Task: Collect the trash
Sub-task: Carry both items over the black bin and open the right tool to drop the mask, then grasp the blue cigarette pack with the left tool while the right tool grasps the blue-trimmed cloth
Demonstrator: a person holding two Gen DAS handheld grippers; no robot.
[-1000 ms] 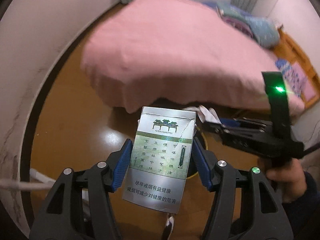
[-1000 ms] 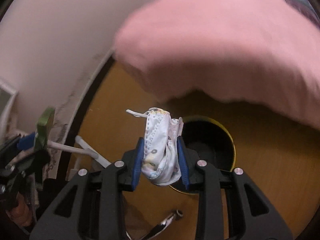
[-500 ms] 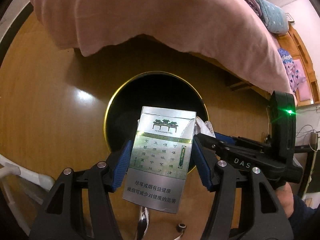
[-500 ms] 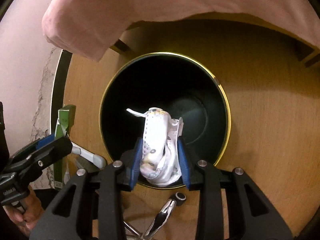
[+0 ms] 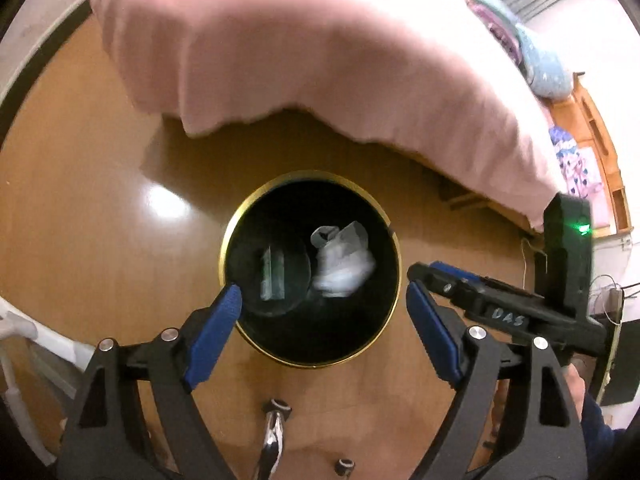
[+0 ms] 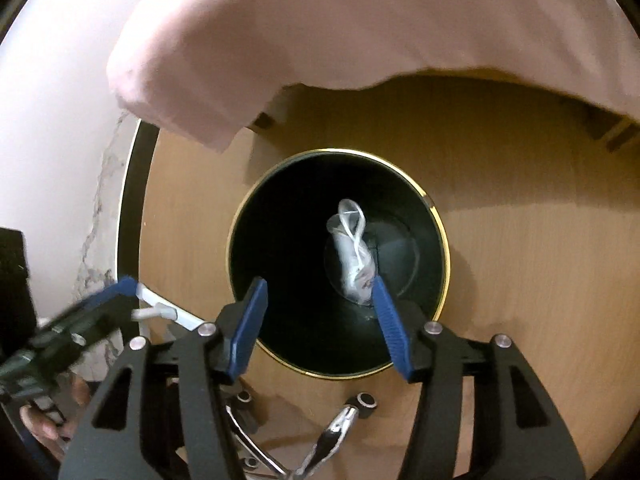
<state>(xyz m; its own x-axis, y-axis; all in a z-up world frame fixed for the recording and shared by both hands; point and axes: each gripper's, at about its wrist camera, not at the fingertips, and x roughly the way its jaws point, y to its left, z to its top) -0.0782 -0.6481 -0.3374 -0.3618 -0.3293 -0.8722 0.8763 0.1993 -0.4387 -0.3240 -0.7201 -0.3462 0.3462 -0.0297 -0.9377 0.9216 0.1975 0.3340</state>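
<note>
My left tongs (image 5: 322, 306) spread wide, jaws just been opening, nothing between blue pads. My right tongs (image 6: 318, 304) also parted, jaws just been opening, no grip. Both hang above black bin (image 5: 240, 240) with gold rim. Cigarette pack (image 5: 273, 276) blurred, inside bin, left part. White crumpled mask (image 6: 354, 256) inside bin too, just right of pack, straps loose. Bin stands on wooden floor (image 5: 88, 232). Pink bedcover (image 5: 320, 52) overhangs beyond bin. Chrome chair base (image 6: 332, 432) near lower edge.

Dim warm light, floor (image 5: 100, 220) glare, motion blur, fisheye-warped edges
</note>
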